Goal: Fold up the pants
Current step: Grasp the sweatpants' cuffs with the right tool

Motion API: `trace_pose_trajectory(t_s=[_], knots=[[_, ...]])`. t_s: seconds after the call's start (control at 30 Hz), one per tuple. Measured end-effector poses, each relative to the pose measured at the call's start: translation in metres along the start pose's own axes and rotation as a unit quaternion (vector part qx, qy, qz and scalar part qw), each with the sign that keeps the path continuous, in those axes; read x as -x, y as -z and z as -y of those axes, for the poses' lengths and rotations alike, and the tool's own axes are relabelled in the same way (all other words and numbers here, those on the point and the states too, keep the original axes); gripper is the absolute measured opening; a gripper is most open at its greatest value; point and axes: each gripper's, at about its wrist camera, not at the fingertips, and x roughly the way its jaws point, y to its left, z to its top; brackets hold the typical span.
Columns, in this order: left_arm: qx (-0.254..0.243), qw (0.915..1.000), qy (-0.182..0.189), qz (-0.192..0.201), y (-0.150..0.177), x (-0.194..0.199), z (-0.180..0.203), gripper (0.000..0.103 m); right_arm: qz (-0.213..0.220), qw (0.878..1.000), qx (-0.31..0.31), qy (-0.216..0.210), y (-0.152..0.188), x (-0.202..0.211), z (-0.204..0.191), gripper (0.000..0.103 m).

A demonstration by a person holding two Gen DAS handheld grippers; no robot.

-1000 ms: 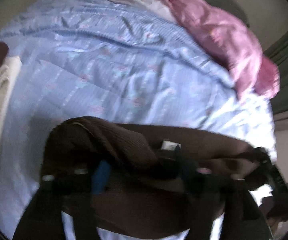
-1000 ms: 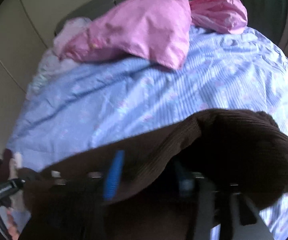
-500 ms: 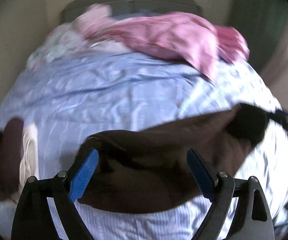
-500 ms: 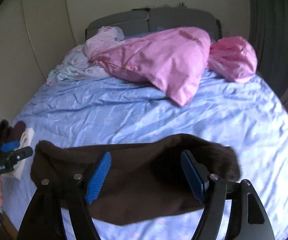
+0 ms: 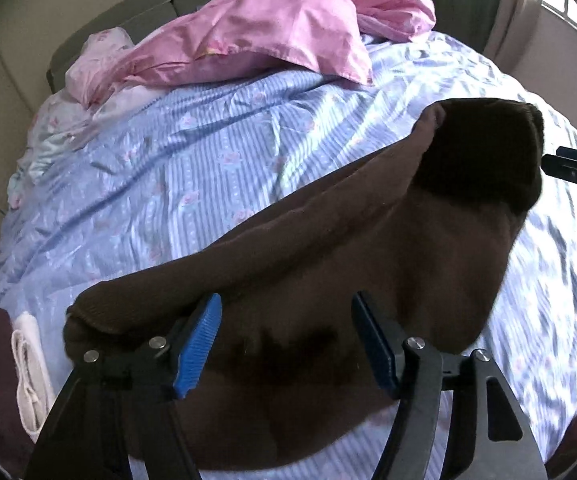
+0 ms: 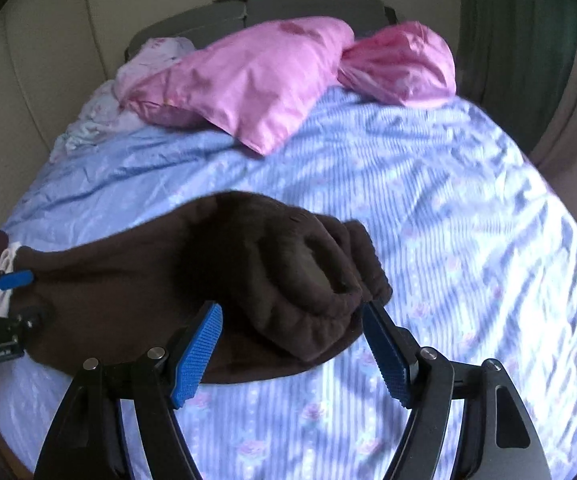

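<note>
The dark brown pants (image 5: 328, 264) lie folded across the near part of the blue striped bed sheet (image 5: 192, 168). My left gripper (image 5: 286, 340) is open and empty just above the pants' near left end. My right gripper (image 6: 292, 348) is open and empty by the gathered waistband end (image 6: 308, 276) of the pants (image 6: 136, 280). The left gripper's blue pad (image 6: 14, 279) shows at the far left of the right wrist view. The right gripper's tips (image 5: 576, 172) show at the right edge of the left wrist view.
Pink pillows (image 6: 256, 80) and a pale floral cover (image 5: 100, 64) lie at the head of the bed by a grey headboard (image 6: 288, 8). Maroon and cream clothes (image 5: 24, 364) sit at the bed's left edge. A green curtain (image 6: 528, 40) hangs at the right.
Both grippers held the brown pants a second ago. They have opened and let go, and the pants now lie on the sheet. Both grippers have drawn back slightly.
</note>
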Motion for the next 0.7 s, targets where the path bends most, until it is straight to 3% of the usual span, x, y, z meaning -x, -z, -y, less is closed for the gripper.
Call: trace_pose_trajectory(t_s=[0.2, 0.33, 0.5, 0.6, 0.7], knots=[[0.027, 0.9988, -0.04, -0.012, -0.024, -0.038, -0.007, 0.063, -0.007, 0.999, -0.034, 0.008, -0.006, -0.031, 0.017, 0.073], [0.047, 0.9968, -0.058, -0.03, -0.039, -0.065, -0.011, 0.063, -0.014, 0.997, -0.056, 0.059, -0.018, -0.045, 0.028, 0.073], [0.053, 0.995, -0.074, -0.041, -0.047, -0.076, -0.009, 0.063, -0.039, 0.992, -0.078, 0.09, -0.031, -0.062, 0.041, 0.072], [0.048, 0.9972, -0.057, -0.011, -0.044, -0.053, -0.008, 0.063, -0.046, 0.992, -0.09, 0.078, -0.035, -0.06, 0.044, 0.072], [0.001, 0.9987, -0.037, 0.035, -0.032, -0.019, 0.007, 0.076, -0.021, 0.996, -0.076, 0.051, -0.035, -0.043, 0.039, 0.072]])
